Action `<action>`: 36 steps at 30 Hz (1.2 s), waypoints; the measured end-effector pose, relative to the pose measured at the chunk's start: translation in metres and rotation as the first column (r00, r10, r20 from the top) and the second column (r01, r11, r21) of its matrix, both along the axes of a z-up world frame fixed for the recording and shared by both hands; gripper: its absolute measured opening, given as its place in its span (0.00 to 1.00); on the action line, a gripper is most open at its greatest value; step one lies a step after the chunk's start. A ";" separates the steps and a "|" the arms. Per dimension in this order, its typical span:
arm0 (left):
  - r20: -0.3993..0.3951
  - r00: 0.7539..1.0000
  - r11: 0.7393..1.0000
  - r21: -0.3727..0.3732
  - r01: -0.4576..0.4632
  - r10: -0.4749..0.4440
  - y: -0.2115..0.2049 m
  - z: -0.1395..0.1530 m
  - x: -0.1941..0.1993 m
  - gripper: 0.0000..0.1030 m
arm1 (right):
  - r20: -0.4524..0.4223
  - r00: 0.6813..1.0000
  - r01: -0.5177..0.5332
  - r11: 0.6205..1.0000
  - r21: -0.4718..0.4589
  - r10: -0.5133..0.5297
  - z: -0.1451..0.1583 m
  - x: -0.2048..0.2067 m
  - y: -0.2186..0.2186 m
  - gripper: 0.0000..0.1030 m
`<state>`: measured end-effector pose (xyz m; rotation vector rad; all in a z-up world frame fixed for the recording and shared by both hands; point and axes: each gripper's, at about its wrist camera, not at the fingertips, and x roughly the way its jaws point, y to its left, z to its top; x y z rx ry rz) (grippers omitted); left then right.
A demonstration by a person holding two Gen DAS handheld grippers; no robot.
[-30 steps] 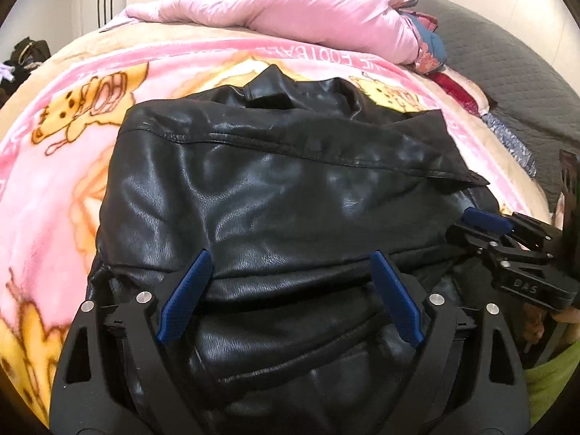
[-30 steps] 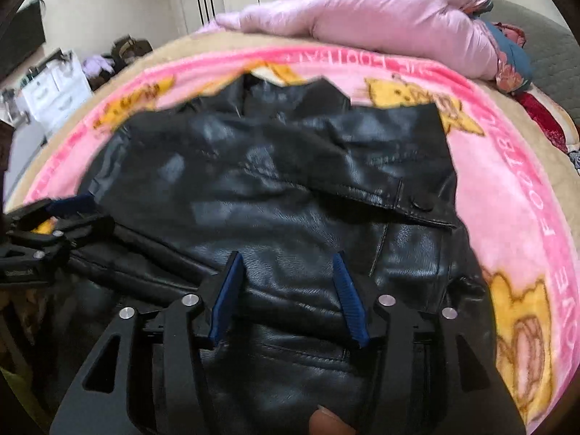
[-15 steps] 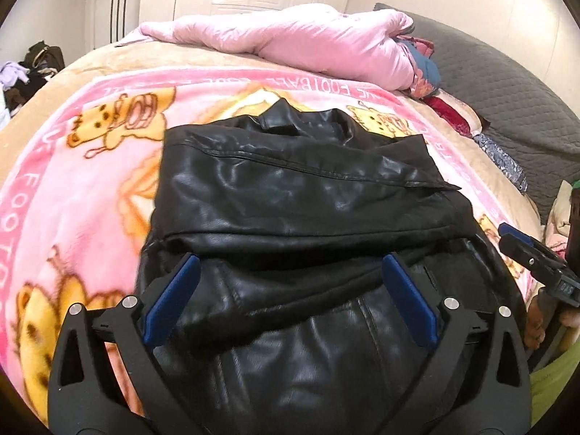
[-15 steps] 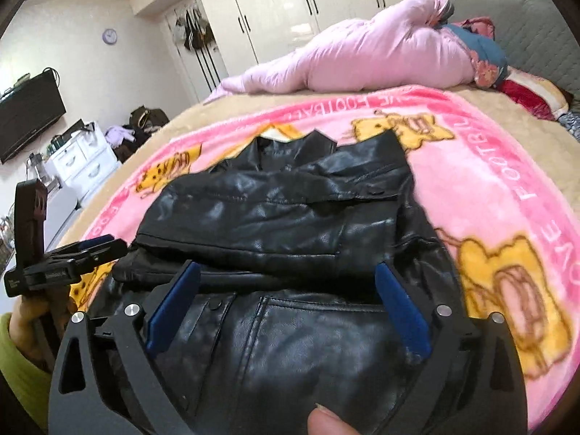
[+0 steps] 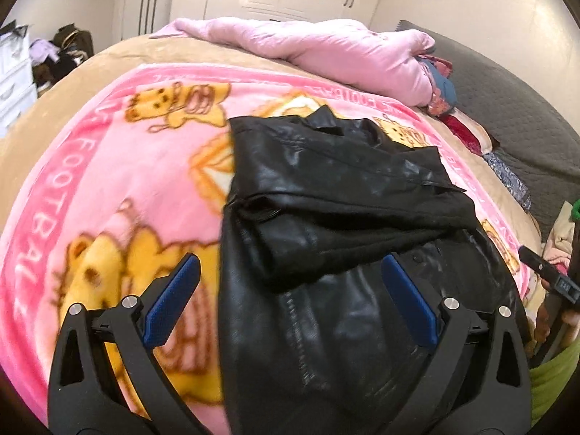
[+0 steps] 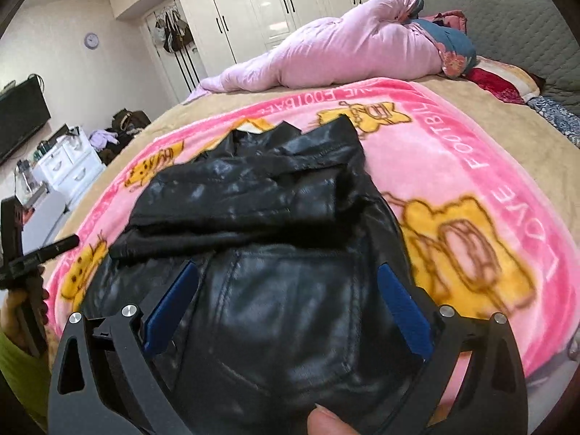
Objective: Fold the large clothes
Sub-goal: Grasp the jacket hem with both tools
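Note:
A black leather jacket (image 5: 326, 188) lies on the pink cartoon blanket (image 5: 119, 181), with its far part folded back over the near part; a bulging fold edge (image 6: 232, 232) runs across it. My left gripper (image 5: 290, 259) hovers open above the jacket's near left side, nothing between its blue pads (image 5: 174, 290). My right gripper (image 6: 288, 268) hangs open over the near right part, also holding nothing. Each gripper shows in the other's view: the right gripper (image 5: 543, 275) at the right edge, the left gripper (image 6: 43, 250) at the left edge.
A pink duvet (image 6: 344, 50) and pillows (image 6: 453, 47) lie at the bed's far side, by a grey headboard (image 5: 507, 108). White wardrobes (image 6: 275, 7), a white drawer unit (image 6: 69, 166) and a wall television (image 6: 18, 119) stand beyond. A thumb (image 6: 326, 420) and a green sleeve (image 6: 18, 366) show.
Both grippers have drawn back toward the near edge and risen a little. The right jaws, narrower over the leather a second ago, now stand wide. The folded part rests on the jacket.

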<state>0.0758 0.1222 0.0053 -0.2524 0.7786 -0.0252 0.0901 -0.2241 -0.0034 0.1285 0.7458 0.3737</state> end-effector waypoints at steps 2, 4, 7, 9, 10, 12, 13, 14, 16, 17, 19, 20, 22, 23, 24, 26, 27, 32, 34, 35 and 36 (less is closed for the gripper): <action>-0.006 1.000 1.000 0.007 -0.004 0.004 0.004 -0.001 -0.007 0.91 | -0.013 1.000 0.001 1.000 -0.029 -0.001 -0.004 -0.009 -0.002 0.96; -0.011 1.000 1.000 0.014 -0.006 0.006 0.005 -0.002 -0.013 0.91 | -0.027 1.000 -0.004 0.999 -0.053 0.003 -0.009 -0.017 -0.004 0.96; -0.020 1.000 1.000 0.014 -0.004 0.004 0.007 -0.005 -0.023 0.91 | -0.046 0.999 -0.006 0.997 -0.080 0.002 -0.018 -0.029 -0.008 0.96; -0.024 1.000 1.000 0.017 -0.002 0.003 0.009 -0.006 -0.029 0.91 | -0.055 0.998 -0.004 0.996 -0.091 -0.001 -0.022 -0.036 -0.011 0.96; -0.028 1.000 1.000 0.019 -0.001 0.002 0.009 -0.007 -0.034 0.91 | -0.063 0.998 -0.006 0.995 -0.095 0.000 -0.025 -0.041 -0.013 0.96; -0.037 0.999 1.000 0.017 0.002 -0.001 0.010 -0.010 -0.039 0.91 | -0.077 0.997 -0.004 0.995 -0.101 -0.004 -0.029 -0.045 -0.017 0.96; -0.045 0.999 1.000 0.013 0.007 -0.007 0.010 -0.013 -0.043 0.91 | -0.088 0.996 -0.003 0.995 -0.103 -0.006 -0.032 -0.048 -0.020 0.96; -0.053 0.999 1.000 0.010 0.011 -0.010 0.010 -0.015 -0.045 0.91 | -0.098 0.995 -0.001 0.995 -0.102 -0.009 -0.034 -0.050 -0.021 0.96; -0.069 0.997 1.000 0.001 0.017 -0.017 0.011 -0.021 -0.051 0.91 | -0.108 0.994 0.004 0.995 -0.102 -0.015 -0.036 -0.053 -0.026 0.96; -0.078 0.997 1.000 -0.004 0.015 -0.016 0.011 -0.023 -0.054 0.91 | -0.112 0.994 0.006 0.995 -0.102 -0.018 -0.036 -0.055 -0.029 0.96; -0.091 0.996 1.000 -0.024 0.016 -0.018 0.014 -0.030 -0.059 0.91 | -0.120 0.993 0.010 0.995 -0.097 -0.022 -0.037 -0.058 -0.034 0.96; -0.100 0.995 0.999 -0.036 0.016 -0.020 0.015 -0.033 -0.062 0.91 | -0.124 0.992 0.009 0.996 -0.091 -0.020 -0.036 -0.059 -0.036 0.96; -0.110 0.994 0.999 -0.048 0.022 -0.027 0.015 -0.037 -0.065 0.91 | -0.135 0.991 0.002 0.997 -0.083 -0.013 -0.036 -0.061 -0.040 0.96; -0.117 0.993 0.998 -0.053 0.028 -0.034 0.015 -0.039 -0.067 0.91 | -0.148 0.989 -0.010 0.997 -0.076 -0.001 -0.037 -0.061 -0.042 0.96; -0.120 0.992 0.998 -0.056 0.033 -0.040 0.014 -0.040 -0.068 0.91 | -0.163 0.987 -0.021 0.997 -0.072 0.009 -0.038 -0.062 -0.043 0.96; -0.130 0.990 0.997 -0.061 0.049 -0.057 0.011 -0.042 -0.071 0.91 | -0.181 0.983 -0.027 0.996 -0.080 0.012 -0.042 -0.064 -0.045 0.96; -0.133 0.989 0.997 -0.064 0.053 -0.061 0.011 -0.043 -0.072 0.91 | -0.188 0.982 -0.032 0.996 -0.085 0.015 -0.043 -0.064 -0.046 0.96; -0.156 0.984 0.993 -0.094 0.072 -0.086 0.009 -0.051 -0.077 0.91 | -0.233 0.971 -0.074 0.995 -0.069 0.056 -0.051 -0.062 -0.049 0.96; -0.170 0.981 0.992 -0.100 0.081 -0.097 0.006 -0.055 -0.081 0.91 | -0.251 0.965 -0.095 0.993 -0.076 0.073 -0.054 -0.059 -0.049 0.96; -0.175 0.979 0.991 -0.103 0.083 -0.100 0.005 -0.057 -0.083 0.91 | -0.255 0.964 -0.101 0.992 -0.082 0.077 -0.056 -0.057 -0.050 0.96; -0.180 0.978 0.991 -0.105 0.085 -0.103 0.005 -0.058 -0.085 0.91 | -0.261 0.962 -0.105 0.990 -0.092 0.078 -0.057 -0.055 -0.050 0.96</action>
